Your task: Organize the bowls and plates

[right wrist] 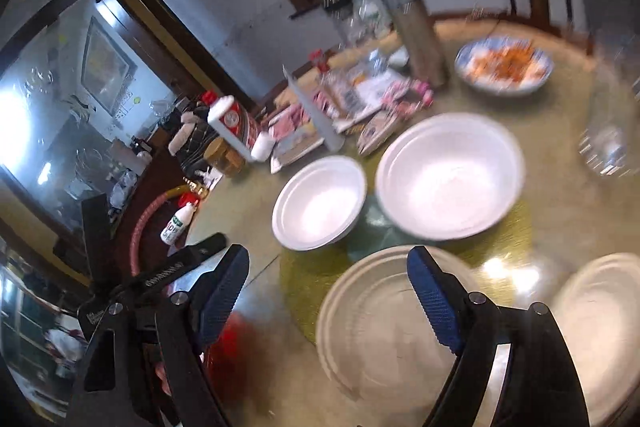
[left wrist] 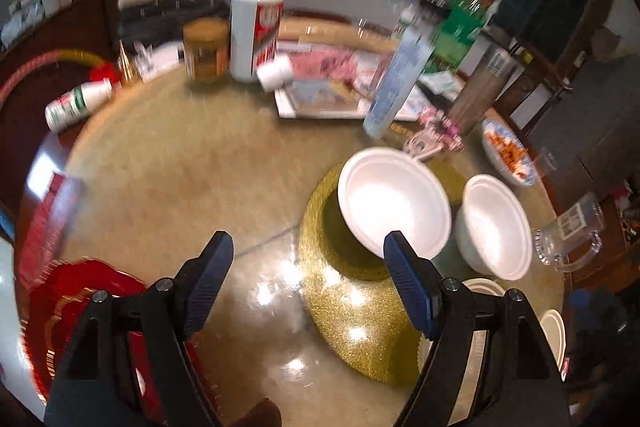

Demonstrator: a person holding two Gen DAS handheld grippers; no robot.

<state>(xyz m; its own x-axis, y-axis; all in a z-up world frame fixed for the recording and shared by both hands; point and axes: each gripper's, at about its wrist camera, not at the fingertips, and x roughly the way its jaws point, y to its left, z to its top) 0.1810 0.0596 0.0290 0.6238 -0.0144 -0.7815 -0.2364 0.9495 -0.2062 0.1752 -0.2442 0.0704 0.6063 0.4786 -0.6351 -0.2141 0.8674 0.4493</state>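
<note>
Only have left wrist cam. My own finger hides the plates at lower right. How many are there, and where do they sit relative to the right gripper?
Observer: Two cream plates show in the right wrist view. A large plate lies right under the right gripper, and a second plate sits beside it at the picture's right edge.
Operator: Is the right gripper holding anything?
Observer: No. Its jaws stand open with nothing between the pads; the large plate lies below them, not gripped.
</note>
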